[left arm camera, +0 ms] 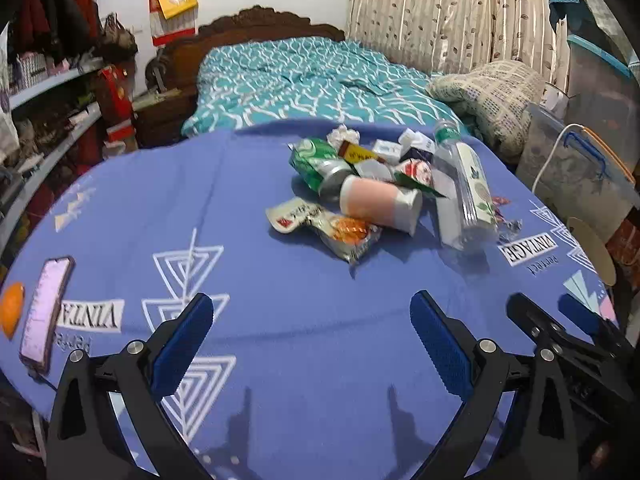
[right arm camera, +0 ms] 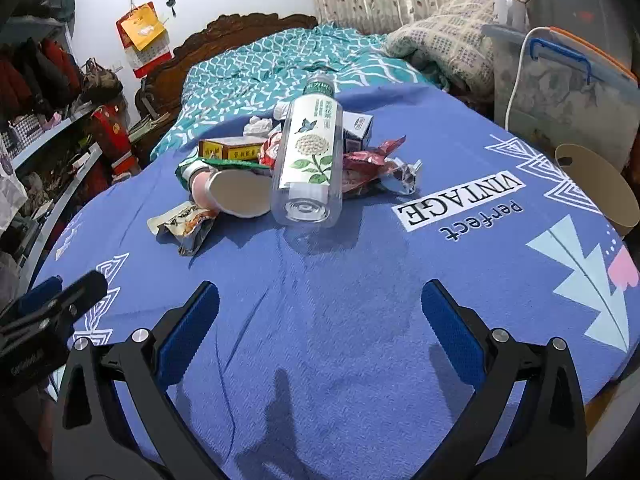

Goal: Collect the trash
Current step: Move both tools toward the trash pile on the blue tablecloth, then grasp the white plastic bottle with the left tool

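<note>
Left gripper (left arm camera: 312, 340) held wide, nothing between the pads; right gripper (right arm camera: 320, 332) likewise spread wide and empty; both hovered over the near part of the blue cloth (left arm camera: 280, 360), well short of the trash heap (left arm camera: 380, 184) at the far middle.

Likely trouble, judged from the lie of things: clear bottle (right arm camera: 308, 160) lay on its side atop the heap, round and slick, so probably prone to rolling toward the right edge if nudged off-centre; paper cup (left arm camera: 378, 204) also on its side, open mouth facing right, easily crushed under a hard squeeze; foil snack wrapper (left arm camera: 324, 228) flat against the cloth, hard to pinch without snagging fabric; red wrapper (right arm camera: 372, 160) and small boxes (right arm camera: 232, 148) tangled under the bottle, so apt to scatter if one piece were pulled; no bin seen anywhere.

Cloth printed with white triangles and "VINTAGE"; phone (left arm camera: 46, 312) and an orange (left arm camera: 12, 308) at the near left edge; beyond, a bed with teal quilt (left arm camera: 304, 80), carved headboard, patterned curtain, cluttered shelves left, plastic storage boxes (right arm camera: 560, 80) right.
</note>
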Tool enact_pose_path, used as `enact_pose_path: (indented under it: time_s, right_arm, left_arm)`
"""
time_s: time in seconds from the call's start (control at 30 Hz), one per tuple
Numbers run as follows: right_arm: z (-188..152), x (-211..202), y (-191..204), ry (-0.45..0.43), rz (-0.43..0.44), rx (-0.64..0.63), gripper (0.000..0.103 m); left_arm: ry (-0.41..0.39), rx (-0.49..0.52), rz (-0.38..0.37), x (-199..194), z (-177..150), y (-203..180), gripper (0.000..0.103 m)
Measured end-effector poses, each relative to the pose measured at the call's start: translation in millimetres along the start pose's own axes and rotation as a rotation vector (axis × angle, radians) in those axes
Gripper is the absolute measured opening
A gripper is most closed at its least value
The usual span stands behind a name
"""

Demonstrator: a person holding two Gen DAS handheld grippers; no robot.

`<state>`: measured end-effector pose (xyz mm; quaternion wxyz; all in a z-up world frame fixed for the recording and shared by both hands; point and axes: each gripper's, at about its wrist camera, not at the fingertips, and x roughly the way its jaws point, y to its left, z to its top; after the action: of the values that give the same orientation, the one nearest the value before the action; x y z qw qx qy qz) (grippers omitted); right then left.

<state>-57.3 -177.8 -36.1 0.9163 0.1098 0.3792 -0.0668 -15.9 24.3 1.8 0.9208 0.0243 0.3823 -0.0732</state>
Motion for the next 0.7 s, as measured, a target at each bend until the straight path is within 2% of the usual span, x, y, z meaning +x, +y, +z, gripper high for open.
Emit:
enact_pose_path:
  time_s: [0.1,0.23,0.3,0.37,0.53,0.6,0.7]
  right_arm:
    - [0,1,1,-0.003,0.0,-0.007,0.1]
    - [0,5,-1,0.003,0.017,0.002,0.1]
    - [1,5,-2,-0.001,0.026,0.006,0.1]
    - [3,5,-5,-0.019,0.036,0.021,0.096]
    - [22,8,-14,-0.062,0.054,0.038,0.069]
    - [38,15,-14,-0.083,0.053,0.03,0.067]
    - [66,40,-7,-0.065,0.073,0.011,0.067]
  left_arm:
    - [0.03,-0.037,-0.047,2,-4,9,0.094]
    - [0.02,-0.089,-0.081,-2,-8,20,0.094]
    - [0.007,-0.085,-0.142,-5,-10,20,0.094]
    - [0.007,-0.067,-0.173,-4,-11,17,0.094]
    - [0.012,-0.034,-0.138,5,-5,17,0.094]
    - [0.002,-0.048,-0.12,8,3,24,0.094]
    - [0.009,-0.079,-0.145,11,11,33,0.094]
